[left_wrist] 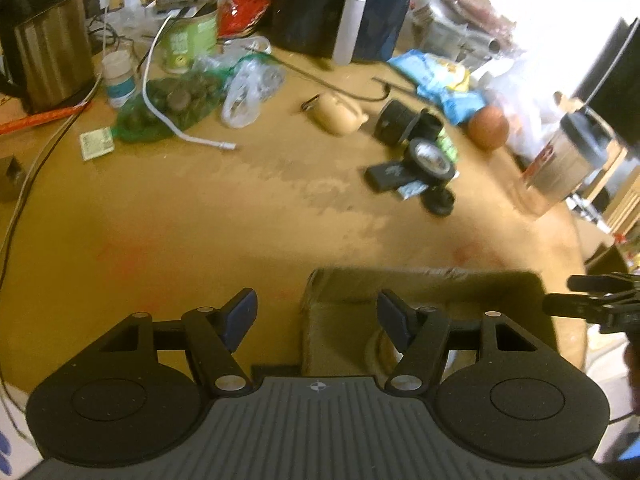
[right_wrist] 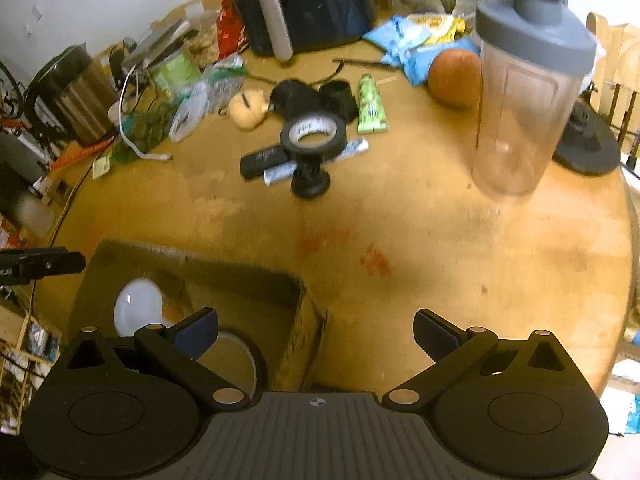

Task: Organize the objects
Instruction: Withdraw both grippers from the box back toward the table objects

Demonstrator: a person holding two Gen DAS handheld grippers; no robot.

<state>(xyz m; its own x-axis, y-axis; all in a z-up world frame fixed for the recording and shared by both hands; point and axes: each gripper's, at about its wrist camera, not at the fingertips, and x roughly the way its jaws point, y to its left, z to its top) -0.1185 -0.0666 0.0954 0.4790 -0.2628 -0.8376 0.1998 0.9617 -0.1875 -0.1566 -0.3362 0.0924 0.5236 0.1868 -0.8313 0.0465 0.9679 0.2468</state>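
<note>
The left gripper [left_wrist: 318, 316] and right gripper [right_wrist: 316, 332] both hover with jaws apart, grasping nothing. Below them an open brown cardboard box [right_wrist: 248, 280] sits on the near table [right_wrist: 480, 260] edge, a white bulb [right_wrist: 136, 306] inside. Farther off lie a tape roll [right_wrist: 314, 134] and an orange [right_wrist: 454, 78].

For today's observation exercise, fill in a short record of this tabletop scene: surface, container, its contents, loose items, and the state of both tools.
surface: round wooden table
container: open cardboard box at the near edge
contents: white light bulb; the rest is hidden
loose items: black tape roll, orange, clear shaker bottle, green tube
left hand-held gripper: open, empty
right hand-held gripper: open, empty
</note>
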